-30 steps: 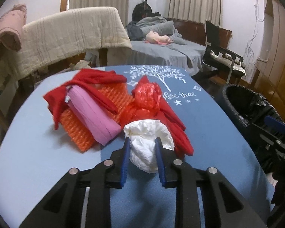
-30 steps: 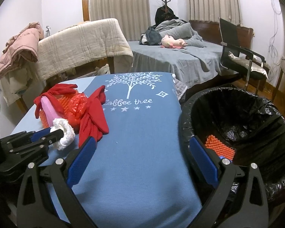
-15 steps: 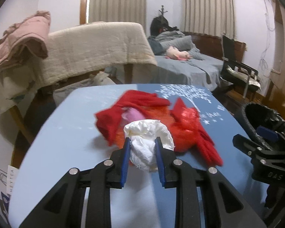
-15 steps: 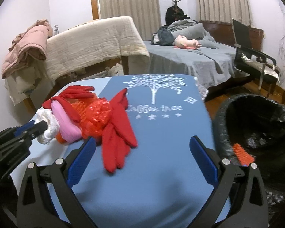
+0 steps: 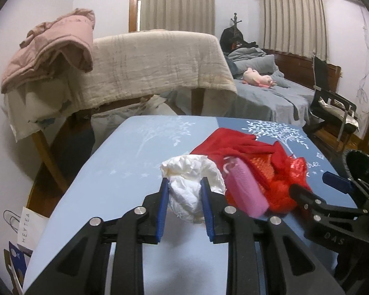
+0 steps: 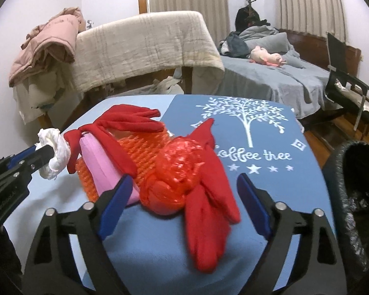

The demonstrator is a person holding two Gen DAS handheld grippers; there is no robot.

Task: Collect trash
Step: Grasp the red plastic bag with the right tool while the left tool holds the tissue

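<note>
The white paper wad (image 5: pixel 192 189) is being pinched by the left gripper (image 5: pixel 184 196); the right gripper (image 6: pixel 182 196), wide but closing, empty, is being centred over the red bag (image 6: pixel 179 172) mid-table before squeezing

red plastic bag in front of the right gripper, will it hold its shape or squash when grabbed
The crinkled, knotted red plastic bag will probably squash and feel light. Its glossy film may slip on the pads. The red glove draped against it looks floppy and could drag along. The right gripper has been closing around it, not yet touching.
</note>
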